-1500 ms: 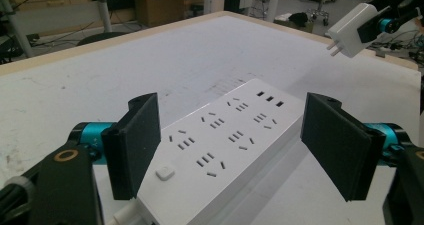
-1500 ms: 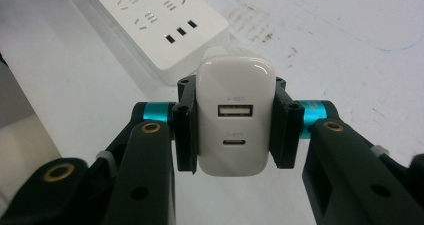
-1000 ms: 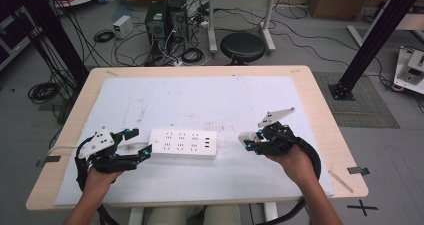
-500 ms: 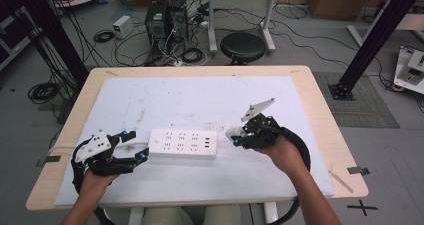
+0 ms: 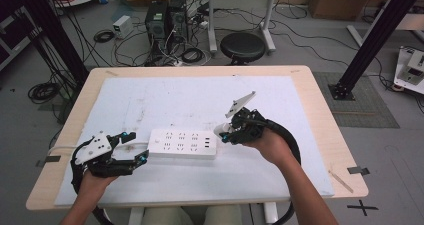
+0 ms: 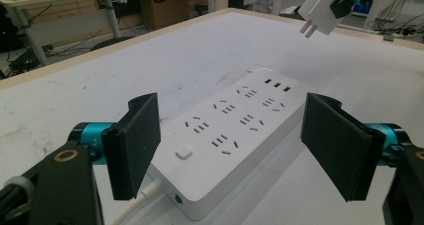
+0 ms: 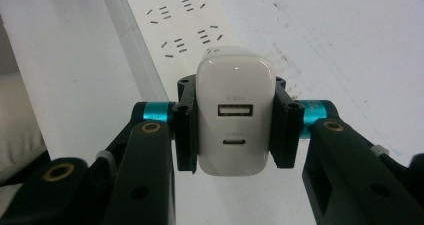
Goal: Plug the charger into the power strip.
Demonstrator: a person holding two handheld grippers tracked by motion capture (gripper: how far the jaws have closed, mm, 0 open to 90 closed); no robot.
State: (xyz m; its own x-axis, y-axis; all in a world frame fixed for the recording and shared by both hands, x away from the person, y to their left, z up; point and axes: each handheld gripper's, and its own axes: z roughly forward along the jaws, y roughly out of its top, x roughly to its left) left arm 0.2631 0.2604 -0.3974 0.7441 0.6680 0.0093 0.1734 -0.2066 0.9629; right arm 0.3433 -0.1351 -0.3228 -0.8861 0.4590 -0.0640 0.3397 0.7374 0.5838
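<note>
Right gripper pinches a white charger between its two black jaws, which press on both sides of the charger's body. In the left gripper view the charger hangs in the air above the far end of the white power strip, with its two metal pins pointing down and not touching it. On the high view this gripper is just beside the right end of the power strip. At the strip's left end the left gripper has its jaws spread, one on each side of that end, gripping nothing. The strip lies flat on the white table mat.
</note>
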